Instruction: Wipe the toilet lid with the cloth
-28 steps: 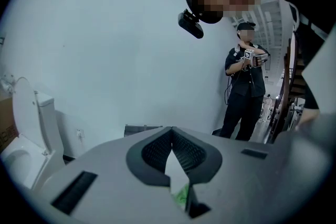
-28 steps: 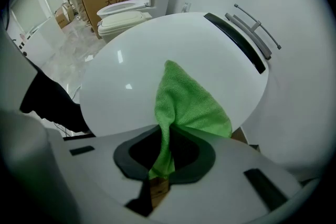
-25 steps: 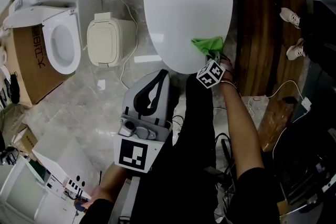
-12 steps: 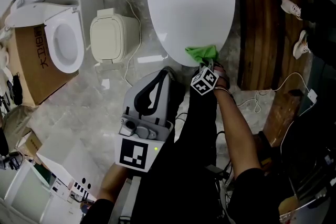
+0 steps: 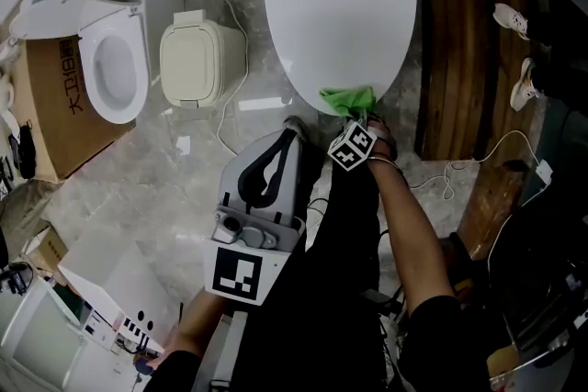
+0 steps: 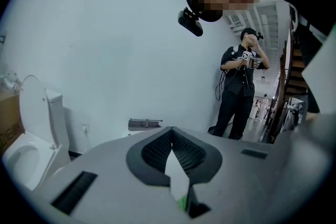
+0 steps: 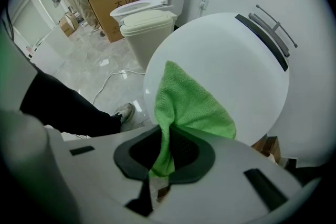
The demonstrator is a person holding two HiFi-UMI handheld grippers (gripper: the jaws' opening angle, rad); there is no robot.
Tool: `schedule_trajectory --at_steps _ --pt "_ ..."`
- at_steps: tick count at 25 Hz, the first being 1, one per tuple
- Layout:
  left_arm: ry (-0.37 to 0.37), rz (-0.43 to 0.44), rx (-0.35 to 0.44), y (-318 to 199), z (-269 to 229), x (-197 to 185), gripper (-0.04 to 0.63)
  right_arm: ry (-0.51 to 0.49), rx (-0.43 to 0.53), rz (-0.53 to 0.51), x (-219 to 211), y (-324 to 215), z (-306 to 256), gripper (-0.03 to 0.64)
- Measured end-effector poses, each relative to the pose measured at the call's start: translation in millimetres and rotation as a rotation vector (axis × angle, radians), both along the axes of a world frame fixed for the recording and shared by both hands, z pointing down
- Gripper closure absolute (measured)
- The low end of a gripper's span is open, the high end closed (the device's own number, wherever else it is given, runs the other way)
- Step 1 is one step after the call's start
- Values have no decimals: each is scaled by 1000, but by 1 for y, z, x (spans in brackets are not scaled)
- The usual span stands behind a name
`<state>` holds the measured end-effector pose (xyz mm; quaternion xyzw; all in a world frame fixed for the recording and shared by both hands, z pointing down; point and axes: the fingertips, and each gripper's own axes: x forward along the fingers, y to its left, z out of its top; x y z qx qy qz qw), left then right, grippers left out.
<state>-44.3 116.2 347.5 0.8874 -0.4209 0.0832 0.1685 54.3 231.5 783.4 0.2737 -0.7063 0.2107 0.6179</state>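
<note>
A marble floor [image 5: 184, 188] spread below. The white toilet lid [image 5: 340, 23] lay closed, with a second toilet [image 5: 101, 60] and a cream bin [image 5: 197, 60] to its left. The left gripper [image 6: 171, 134] was held off the lid, over the floor, jaws pressed together on nothing. The right gripper [image 7: 160, 157] pinched the green cloth [image 5: 347, 99], which lay spread on the lid's near edge.
</note>
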Motion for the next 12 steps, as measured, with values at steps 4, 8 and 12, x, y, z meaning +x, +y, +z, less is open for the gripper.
schedule_trajectory --at_steps 4,8,12 --pt "6 -17 -7 2 3 -7 588 13 9 -34 -3 0 1 572" --pt "10 -33 -18 2 7 -13 588 -12 -26 -54 -19 7 2 572" --pt "6 -40 -15 1 7 -18 588 -30 -56 -75 -35 15 4 572"
